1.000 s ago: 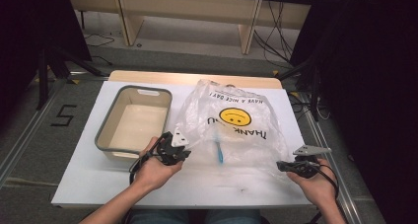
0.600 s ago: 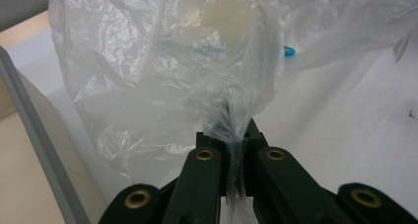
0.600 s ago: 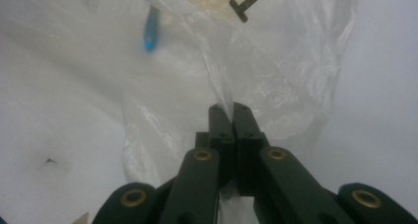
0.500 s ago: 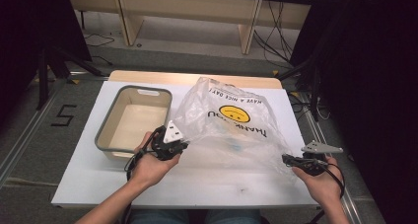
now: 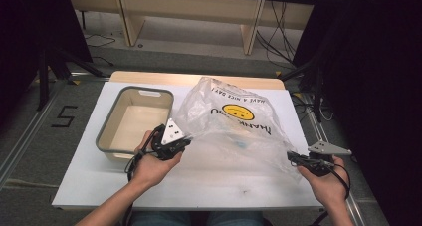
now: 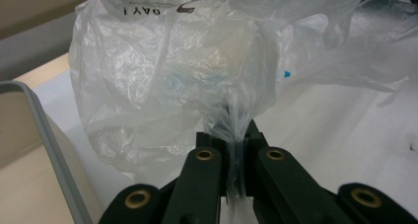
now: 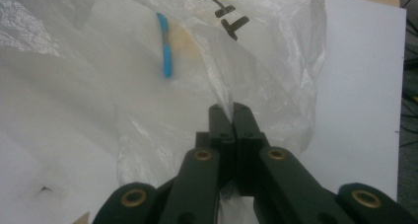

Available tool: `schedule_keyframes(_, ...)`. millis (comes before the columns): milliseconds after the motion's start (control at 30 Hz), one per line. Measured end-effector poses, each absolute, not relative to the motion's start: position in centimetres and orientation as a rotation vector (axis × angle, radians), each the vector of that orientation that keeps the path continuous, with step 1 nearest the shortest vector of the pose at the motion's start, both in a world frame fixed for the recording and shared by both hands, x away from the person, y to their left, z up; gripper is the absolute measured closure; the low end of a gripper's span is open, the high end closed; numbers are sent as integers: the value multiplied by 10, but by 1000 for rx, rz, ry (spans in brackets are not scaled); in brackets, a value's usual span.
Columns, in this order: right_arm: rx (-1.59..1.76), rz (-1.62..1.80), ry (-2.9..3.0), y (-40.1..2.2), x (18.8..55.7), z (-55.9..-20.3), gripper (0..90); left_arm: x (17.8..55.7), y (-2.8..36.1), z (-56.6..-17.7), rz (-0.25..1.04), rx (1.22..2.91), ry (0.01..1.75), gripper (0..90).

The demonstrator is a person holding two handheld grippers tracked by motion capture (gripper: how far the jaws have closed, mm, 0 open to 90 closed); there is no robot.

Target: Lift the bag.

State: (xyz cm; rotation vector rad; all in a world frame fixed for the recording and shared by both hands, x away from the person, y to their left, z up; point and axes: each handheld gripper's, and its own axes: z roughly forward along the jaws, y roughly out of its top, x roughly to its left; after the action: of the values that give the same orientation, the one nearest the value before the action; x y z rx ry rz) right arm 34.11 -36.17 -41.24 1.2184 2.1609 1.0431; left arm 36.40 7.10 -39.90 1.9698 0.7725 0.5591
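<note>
The plastic bag [image 5: 234, 126] lies spread over the white desk [image 5: 209, 186], each hand-held gripper, left [image 5: 171, 145] and right [image 5: 301, 160], clamped on an edge (mouth apparently held apart); the blue item [image 7: 166, 45] remains inside, the bin [image 5: 107, 141] empty.

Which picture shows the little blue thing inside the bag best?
The right gripper view: the blue thing looks big and sharp through the plastic bag. The left gripper view catches just a blue tip, and the high view a faint bluish smudge.
</note>
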Motion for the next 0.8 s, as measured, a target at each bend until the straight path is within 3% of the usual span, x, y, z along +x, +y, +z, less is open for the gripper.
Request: schedule_keyframes(800, 1173, 1081, 2050, -361, 341, -398, 900, 365, 67, -384, 617, 1891, 719, 893)
